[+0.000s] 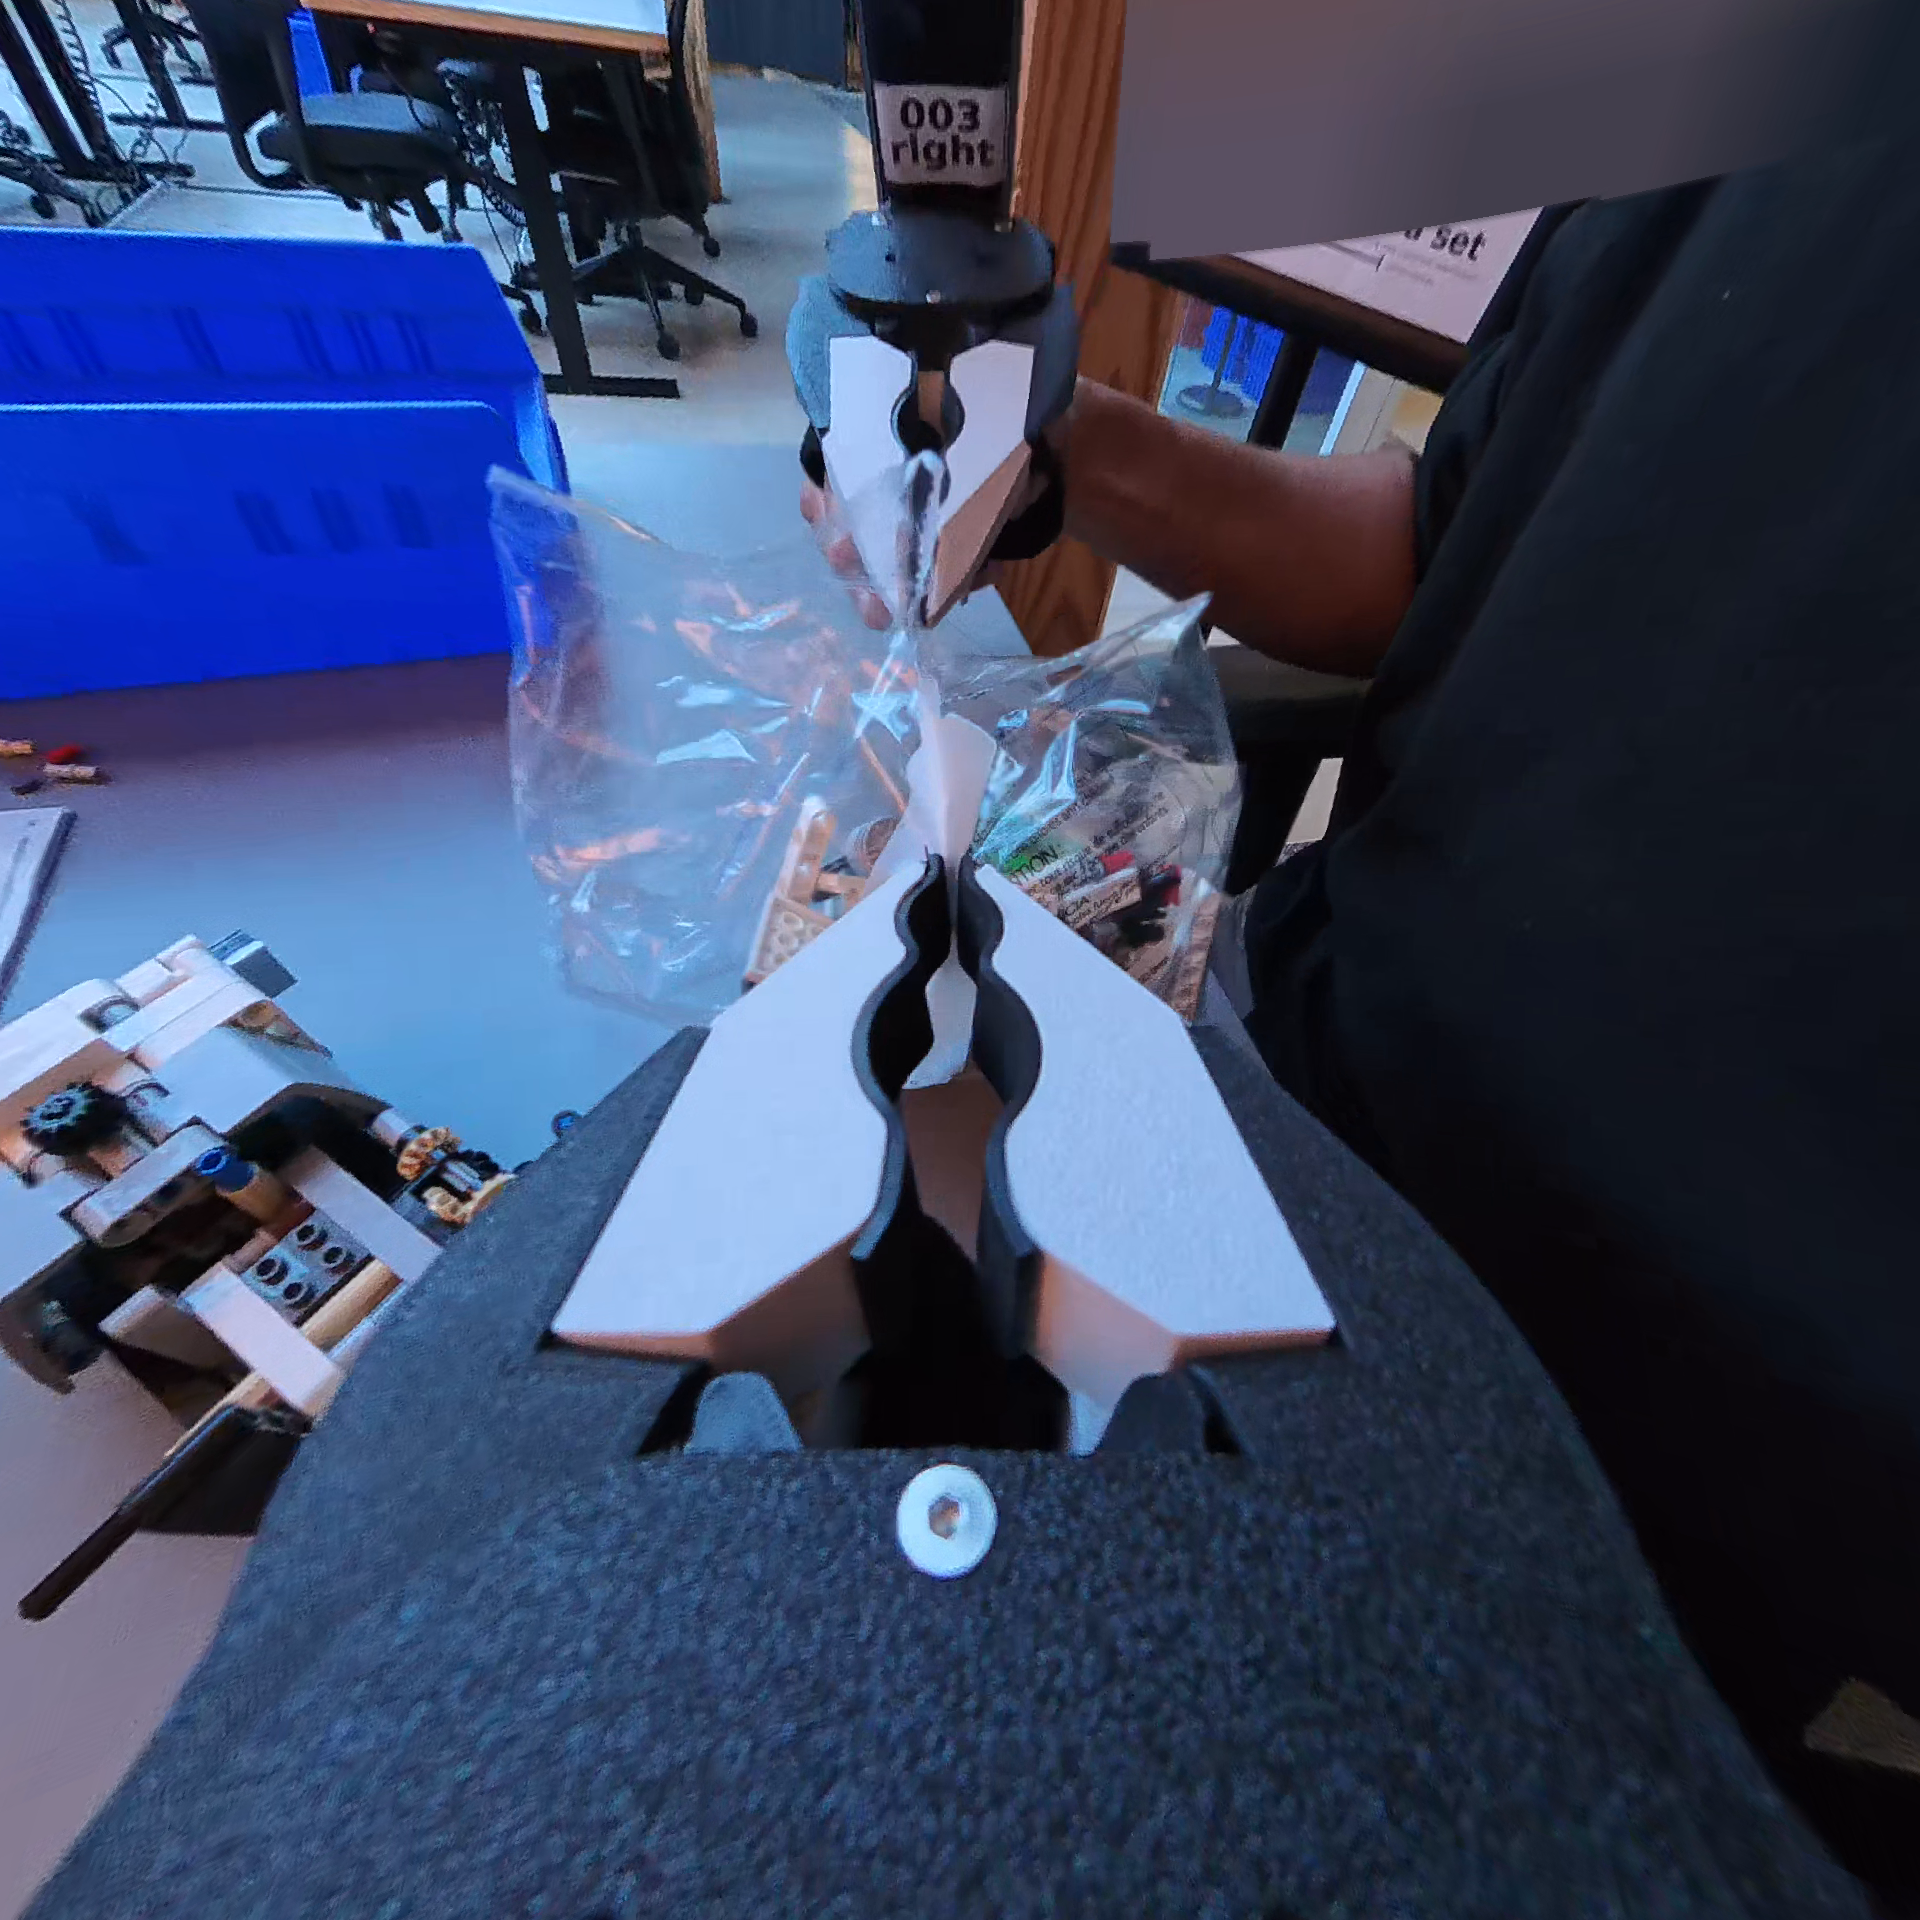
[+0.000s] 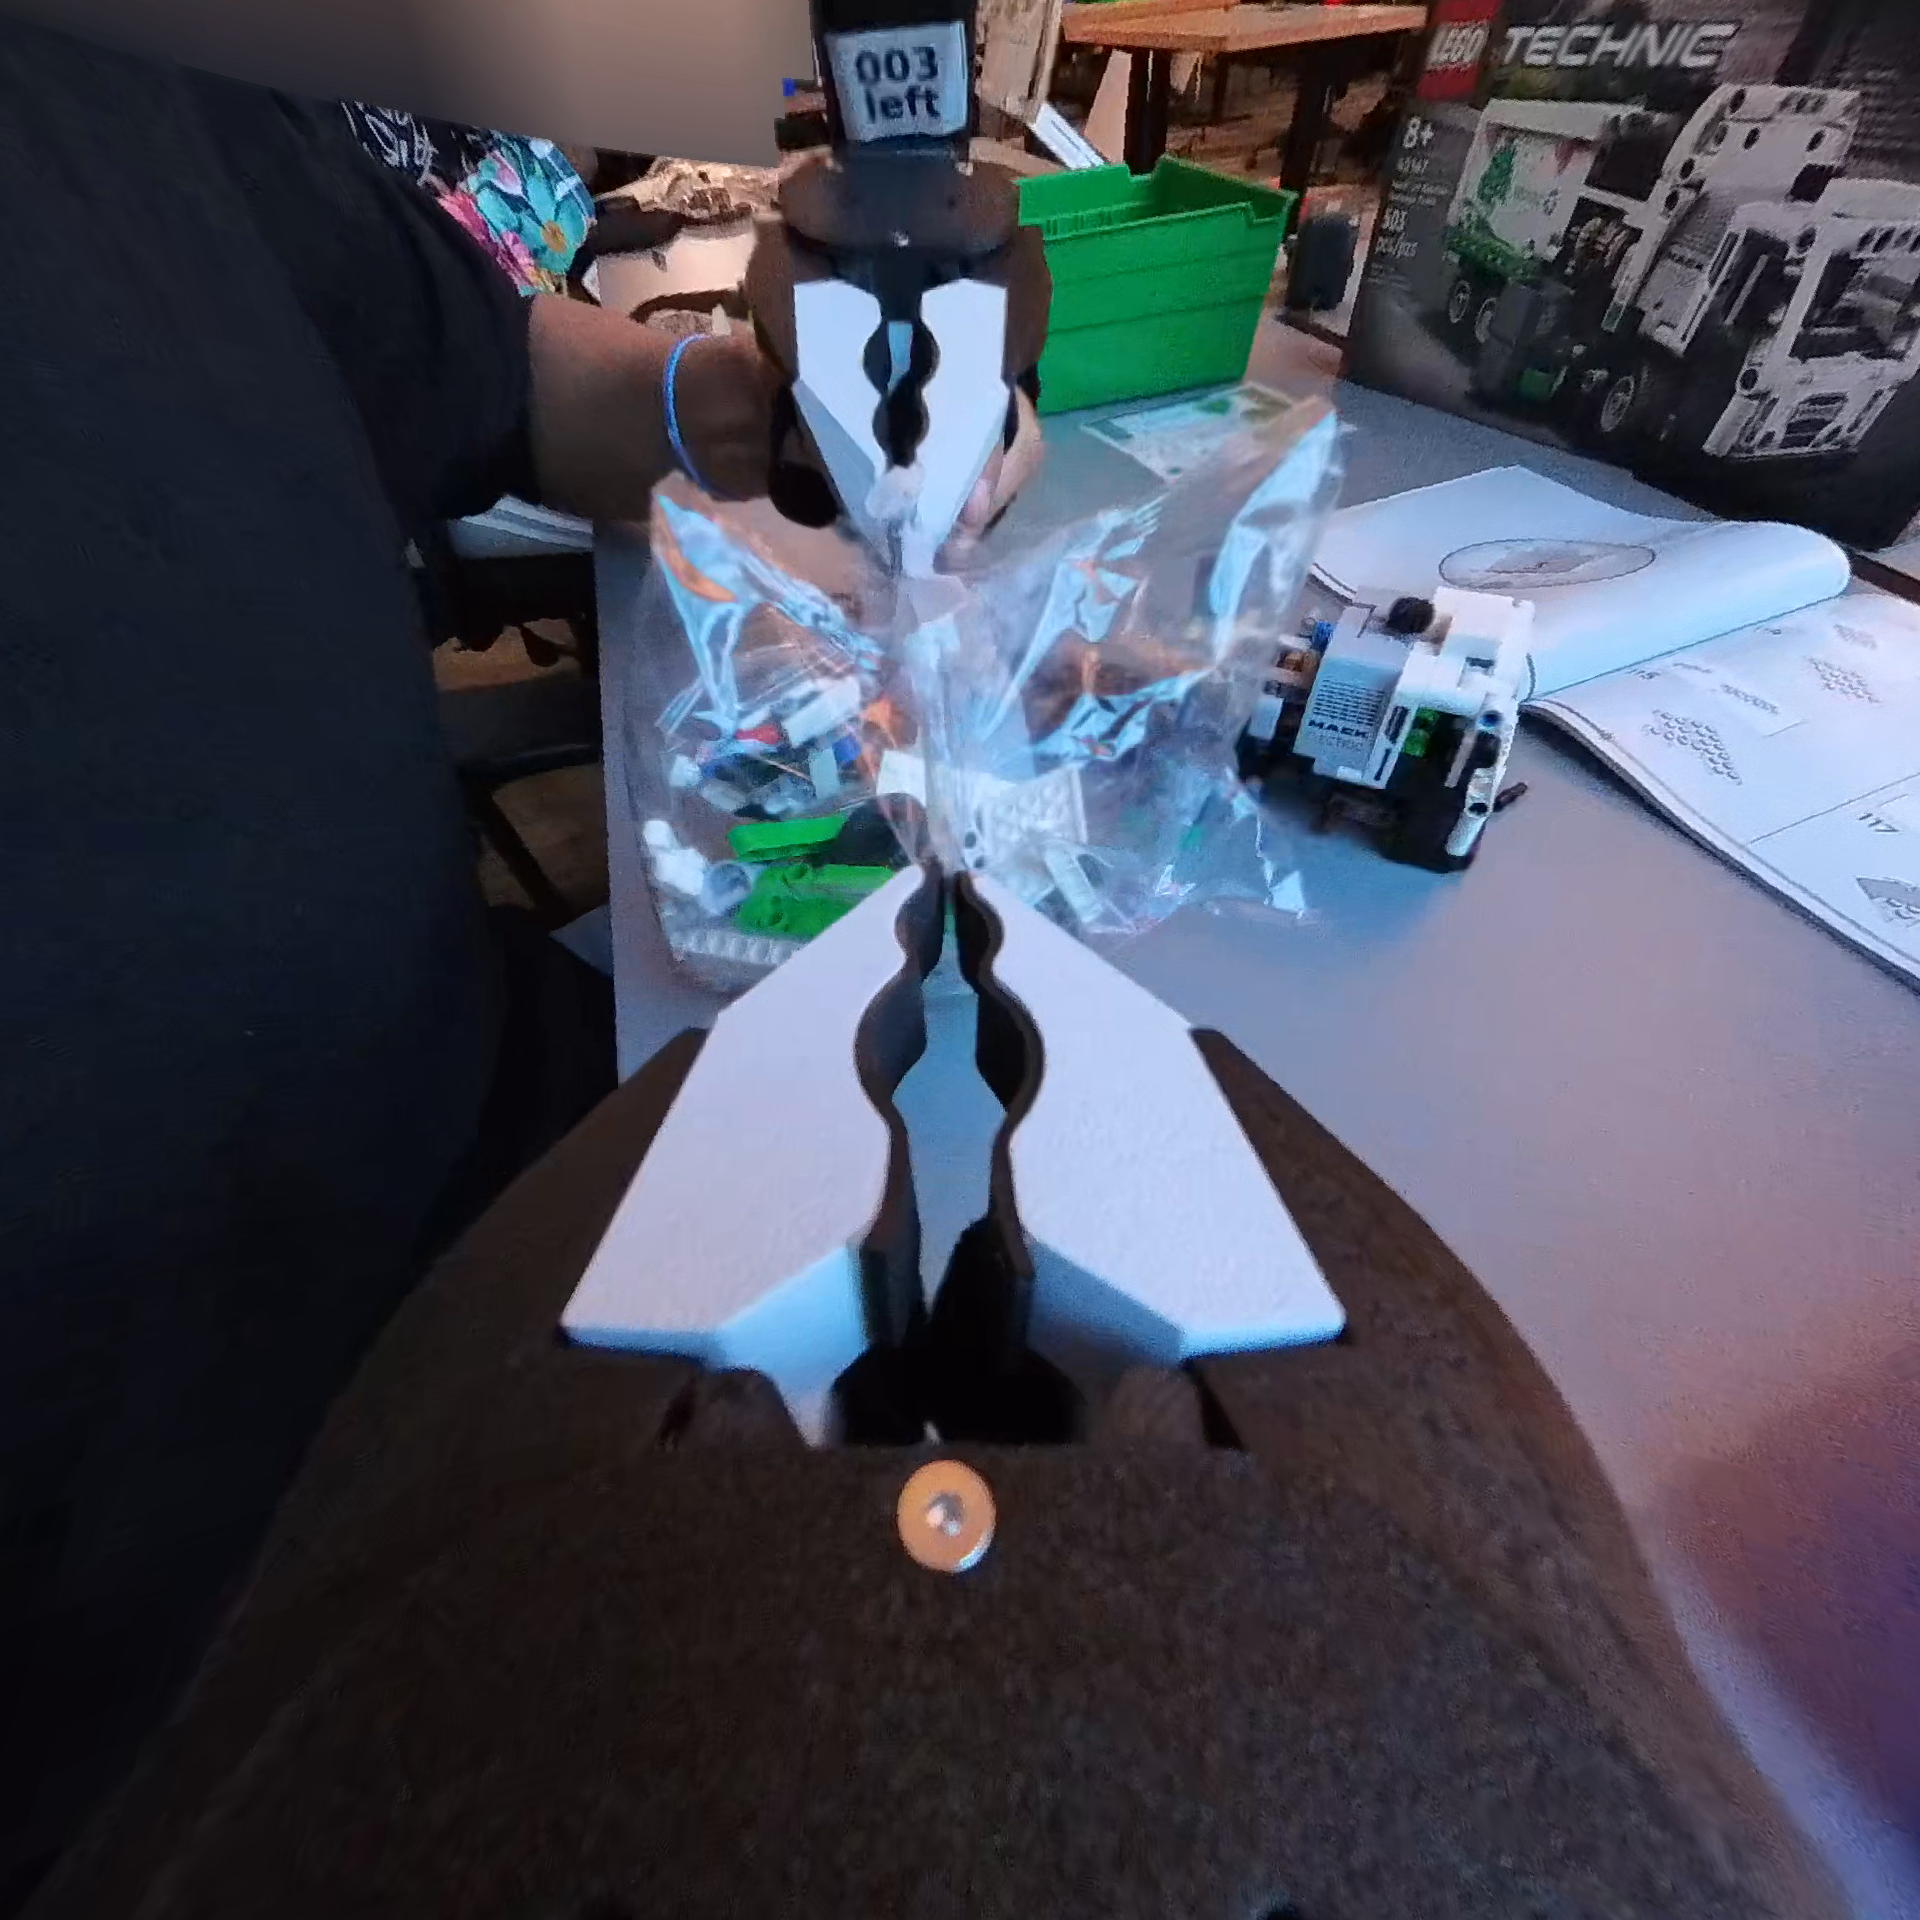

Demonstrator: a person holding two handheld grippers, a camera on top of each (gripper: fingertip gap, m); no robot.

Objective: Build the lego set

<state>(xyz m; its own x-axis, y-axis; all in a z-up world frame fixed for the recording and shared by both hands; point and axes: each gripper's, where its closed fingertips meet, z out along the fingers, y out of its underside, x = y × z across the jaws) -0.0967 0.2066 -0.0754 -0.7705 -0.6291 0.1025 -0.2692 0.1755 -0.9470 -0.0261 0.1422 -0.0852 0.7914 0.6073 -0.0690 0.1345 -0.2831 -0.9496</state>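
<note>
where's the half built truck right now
The half-built truck stands on the grey table, right of the plastic bag in the right wrist view, beside the open instruction booklet.

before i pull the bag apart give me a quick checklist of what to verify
1. Left gripper shut on the clear parts bag: ok, film pinched at the jaws' tips.
2. Right gripper shut on the same bag, opposite edge: ok.
3. Bag already torn open: cannot tell, the film is crumpled and glary.
4. Loose pieces sit low in the bag, away from both pinch points: ok.
5. Bag over the grey table so spills land there: not ok, part of it overhangs the near edge.
6. Partly built truck apart from the bag: ok, beside it with a gap.
</note>
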